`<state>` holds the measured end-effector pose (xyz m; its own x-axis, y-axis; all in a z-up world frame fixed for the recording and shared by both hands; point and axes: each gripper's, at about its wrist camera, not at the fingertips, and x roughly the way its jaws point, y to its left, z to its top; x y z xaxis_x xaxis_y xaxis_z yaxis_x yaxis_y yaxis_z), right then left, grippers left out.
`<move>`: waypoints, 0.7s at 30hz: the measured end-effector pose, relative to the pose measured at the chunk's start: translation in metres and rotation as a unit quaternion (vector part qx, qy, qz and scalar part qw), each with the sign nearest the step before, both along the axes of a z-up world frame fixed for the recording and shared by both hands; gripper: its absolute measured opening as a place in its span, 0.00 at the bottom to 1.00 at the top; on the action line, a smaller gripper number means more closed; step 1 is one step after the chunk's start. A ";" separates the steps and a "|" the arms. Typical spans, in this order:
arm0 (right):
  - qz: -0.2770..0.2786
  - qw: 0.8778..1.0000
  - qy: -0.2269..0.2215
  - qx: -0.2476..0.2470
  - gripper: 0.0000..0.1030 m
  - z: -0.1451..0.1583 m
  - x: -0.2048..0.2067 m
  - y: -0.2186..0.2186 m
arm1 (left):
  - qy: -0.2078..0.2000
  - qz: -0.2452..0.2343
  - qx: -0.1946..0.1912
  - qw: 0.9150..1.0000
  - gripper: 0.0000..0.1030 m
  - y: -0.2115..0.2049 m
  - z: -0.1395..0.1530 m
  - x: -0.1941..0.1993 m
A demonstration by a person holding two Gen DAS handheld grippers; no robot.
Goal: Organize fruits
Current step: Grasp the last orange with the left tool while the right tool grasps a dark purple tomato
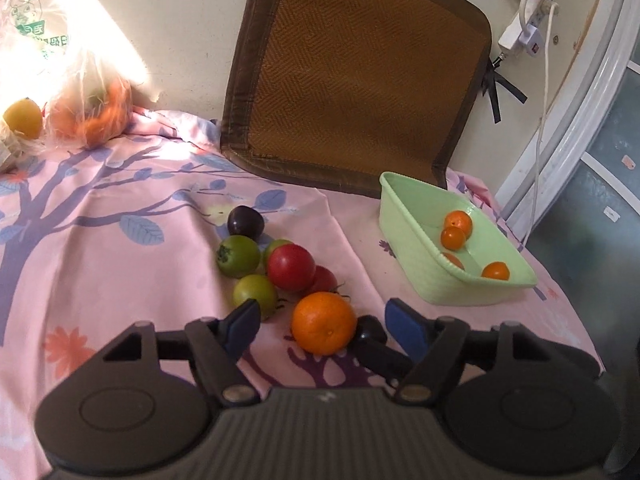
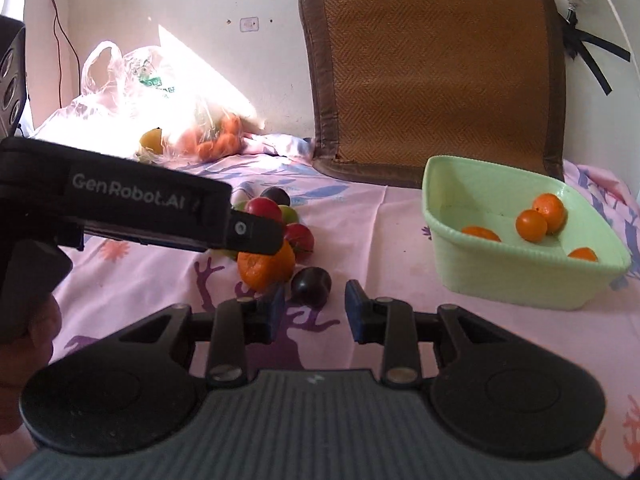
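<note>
The left tool (image 1: pixel 322 326) is held low and level with its blue-padded fingers (image 1: pixel 242 330) spread wide apart, nothing clamped between them. The right tool (image 2: pixel 314 312) points forward at a similar height, its fingers (image 2: pixel 356 312) also parted and gripping nothing. From the right wrist view the left tool's dark body (image 2: pixel 132 204) reaches in from the left side, a hand (image 2: pixel 30 344) wrapped around its handle.
</note>
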<state>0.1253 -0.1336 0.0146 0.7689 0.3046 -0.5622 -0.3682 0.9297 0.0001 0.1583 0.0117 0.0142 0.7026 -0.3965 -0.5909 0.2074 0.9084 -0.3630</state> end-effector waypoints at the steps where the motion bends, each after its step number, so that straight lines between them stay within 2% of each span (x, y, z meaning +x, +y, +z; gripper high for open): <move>1: 0.004 1.000 0.006 -0.009 0.35 -0.002 0.005 0.002 | -0.005 0.002 0.004 1.000 0.67 -0.003 0.000 0.000; 2: 0.011 1.000 0.009 -0.011 0.35 -0.003 0.009 0.003 | -0.009 0.004 0.010 1.000 0.66 -0.005 0.000 0.000; 4: 0.020 1.000 0.017 -0.007 0.34 -0.007 0.014 0.005 | -0.010 0.007 0.018 1.000 0.47 -0.009 0.000 -0.001; 5: 0.024 1.000 0.017 -0.007 0.27 -0.007 0.013 0.006 | -0.009 0.011 0.026 1.000 0.39 -0.010 -0.001 -0.002; 6: 0.025 1.000 0.017 -0.005 0.25 -0.006 0.010 0.005 | -0.009 0.012 0.028 0.999 0.35 -0.009 -0.002 -0.004; 9: 0.015 1.000 0.008 0.009 0.25 -0.001 -0.007 -0.003 | -0.006 0.004 0.009 1.000 0.35 -0.002 -0.002 -0.015; 15: -0.028 0.999 -0.022 0.001 0.25 -0.004 -0.056 -0.032 | -0.010 -0.015 0.018 1.000 0.35 -0.007 -0.008 -0.047; 21: -0.069 0.997 -0.018 0.028 0.25 -0.008 -0.080 -0.059 | -0.025 -0.018 0.064 0.998 0.38 -0.027 -0.013 -0.049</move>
